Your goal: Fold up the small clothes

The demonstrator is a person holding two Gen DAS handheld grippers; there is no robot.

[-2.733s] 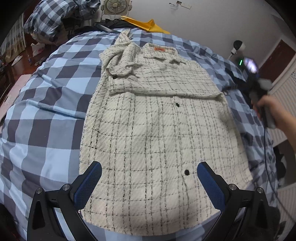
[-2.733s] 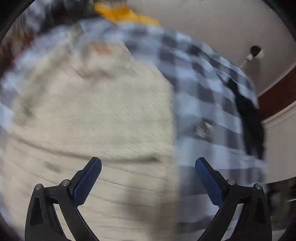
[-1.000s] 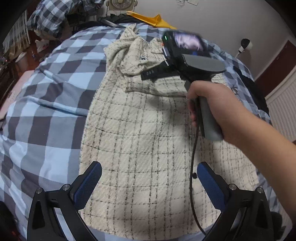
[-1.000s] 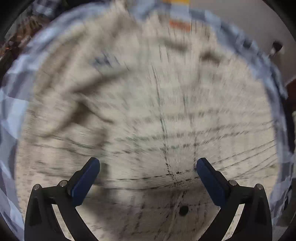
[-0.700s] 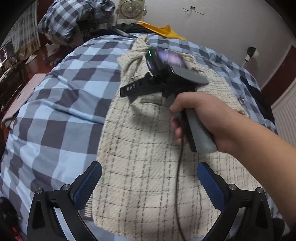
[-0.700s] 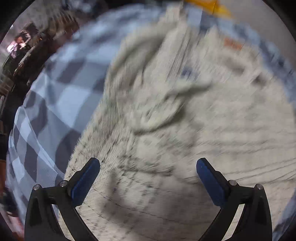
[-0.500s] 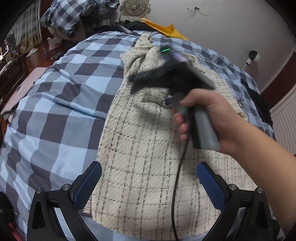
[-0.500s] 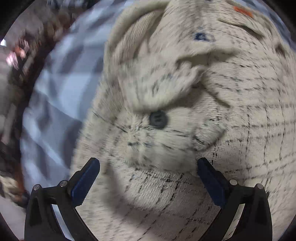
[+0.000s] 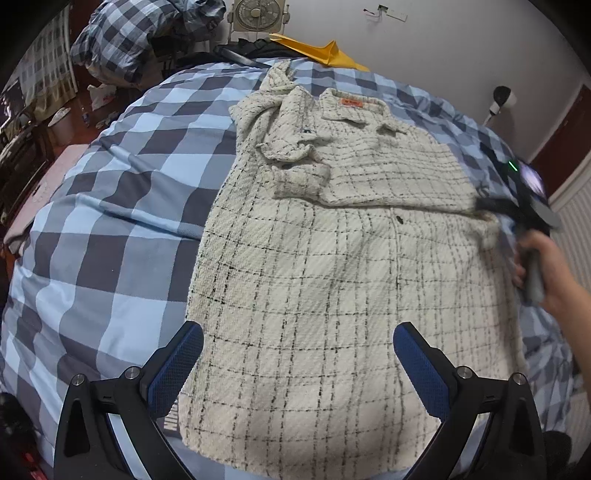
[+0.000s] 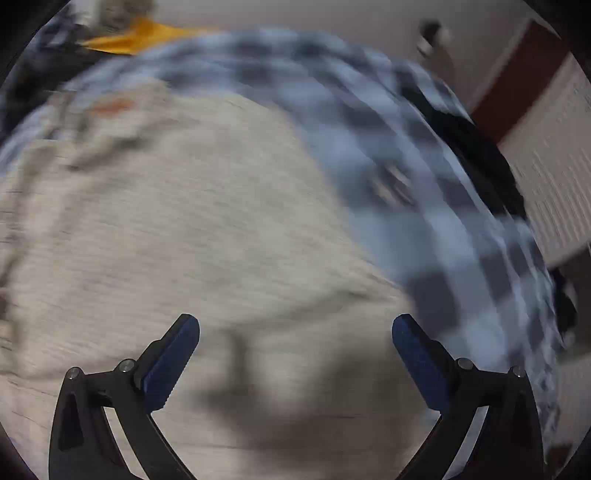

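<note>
Hovering nearest, over the lower hem: the left gripper (image 9: 297, 363), jaws spread wide with nothing between them, blue pads apart above the cloth. Lying flat beneath and stretching away: a cream checked shirt (image 9: 332, 280), face up on the blue plaid bedspread (image 9: 110, 206), hem toward the camera, collar with its orange label (image 9: 351, 102) at the far end. Running up the middle: a button placket, one dark button (image 9: 399, 220) showing. Lying folded across the chest on both sides: the sleeves, the one at picture left bunched and rumpled near the collar.

Hanging at the shirt's edge at picture right, in the left wrist view: the right gripper (image 10: 295, 354), gripped by a hand (image 9: 543, 273); in its own heavily blurred view, jaws released and empty over the cream cloth.

Looking thick, nubbly and soft, judging by the weave: likely draping heavily, bending without resistance, not sliding much on the cotton cover, nothing fragile apart from buttons. Probably best pinched at the two hem corners, one per gripper, biting through the full thickness so the layers lift together toward the collar; pinching mid-panel risking a sagging tent and a crooked fold.

Sitting beyond the bed: a fan (image 9: 256, 13), a yellow cloth (image 9: 314, 50), and a plaid bundle (image 9: 136, 37).
</note>
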